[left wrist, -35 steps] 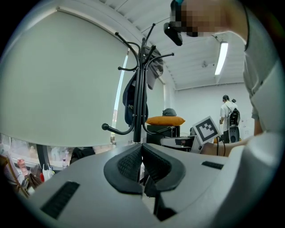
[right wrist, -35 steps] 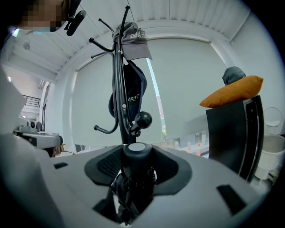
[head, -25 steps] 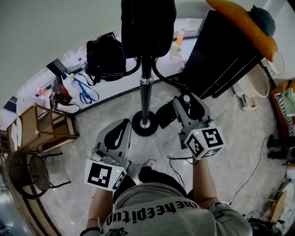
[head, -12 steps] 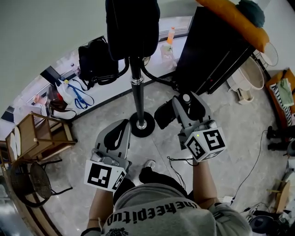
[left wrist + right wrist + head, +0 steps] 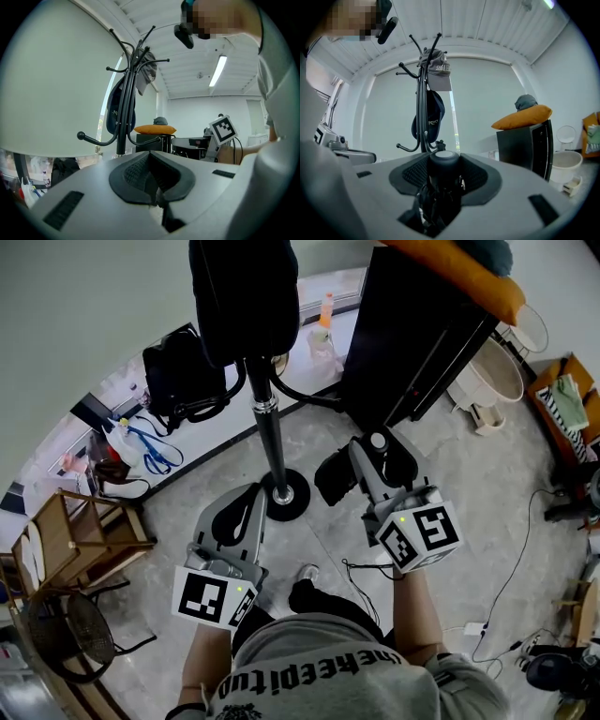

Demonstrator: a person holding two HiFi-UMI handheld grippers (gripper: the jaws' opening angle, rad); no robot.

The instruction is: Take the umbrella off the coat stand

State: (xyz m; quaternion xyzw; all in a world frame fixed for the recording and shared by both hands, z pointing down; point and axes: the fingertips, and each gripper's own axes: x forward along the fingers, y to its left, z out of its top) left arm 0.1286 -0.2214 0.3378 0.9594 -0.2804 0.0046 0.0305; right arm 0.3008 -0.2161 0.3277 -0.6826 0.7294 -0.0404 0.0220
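Observation:
A folded black umbrella [image 5: 333,474] is clamped in my right gripper [image 5: 370,451], away from the coat stand [image 5: 267,442]. In the right gripper view its round grey-topped end [image 5: 444,159] sticks up between the jaws of the right gripper [image 5: 444,171], with dark fabric bunched below. The black stand [image 5: 425,117] rises ahead with a cap and a dark bag on its hooks. My left gripper [image 5: 246,507] hovers near the stand's round base [image 5: 286,495]. In the left gripper view the left gripper [image 5: 152,176] is shut with nothing between its pads, and the stand [image 5: 125,103] is ahead.
A black cabinet [image 5: 412,343] with an orange cushion [image 5: 459,273] stands right of the stand. A black backpack [image 5: 178,371] and bags lie by the wall at left. A wooden stool [image 5: 80,531] is at far left, a white bucket [image 5: 487,381] and floor cables [image 5: 506,587] at right.
The coat stand and the room have slid left and up in the head view. Both grippers keep their place in the view, the right one still holding the umbrella.

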